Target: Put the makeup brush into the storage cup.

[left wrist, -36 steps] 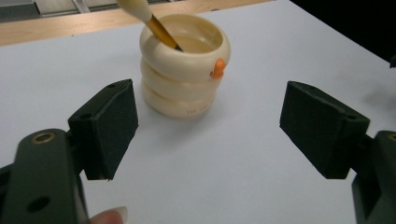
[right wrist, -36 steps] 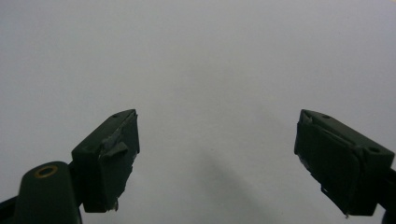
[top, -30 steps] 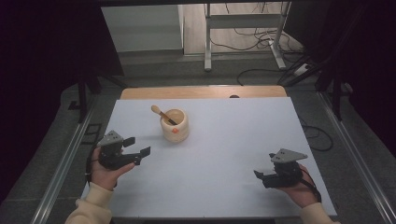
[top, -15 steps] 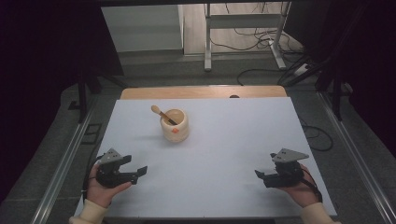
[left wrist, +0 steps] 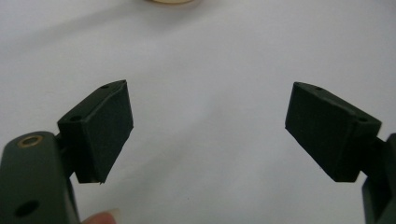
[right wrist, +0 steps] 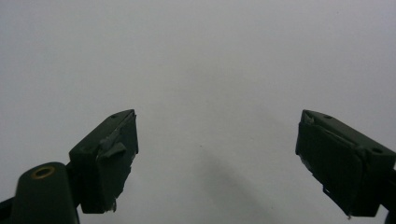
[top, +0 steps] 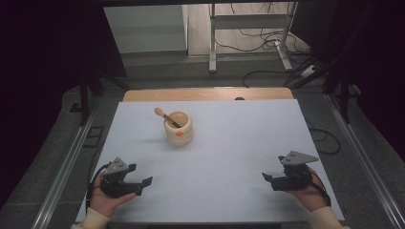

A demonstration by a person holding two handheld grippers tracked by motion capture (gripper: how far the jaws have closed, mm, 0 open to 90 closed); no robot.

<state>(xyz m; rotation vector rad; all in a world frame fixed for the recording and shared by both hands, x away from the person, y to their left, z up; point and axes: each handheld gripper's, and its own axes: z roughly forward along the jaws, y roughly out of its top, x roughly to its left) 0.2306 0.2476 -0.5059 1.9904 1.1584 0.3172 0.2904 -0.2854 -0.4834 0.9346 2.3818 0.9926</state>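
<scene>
Left gripper view: the left hand-held gripper [left wrist: 208,130] has its jaws spread wide with nothing between them, above the bare white counter [left wrist: 210,56]. A fingertip [left wrist: 100,217] shows at the bottom edge, and the base of the wooden cup [left wrist: 170,2] at the top edge.

Right gripper view: the right hand-held gripper [right wrist: 217,161] is likewise spread wide and empty; worn tape shows on both pads.

High view: the left hand [top: 107,198] holds its gripper [top: 138,183] low over the near left corner, jaws pointing right. The right hand [top: 305,193] holds its gripper [top: 270,179] near the near right corner, jaws pointing left. Farther off, left of centre, the cup [top: 178,128] stands upright, well apart from both grippers, with a wooden spoon [top: 165,116] leaning out to its left.
</scene>
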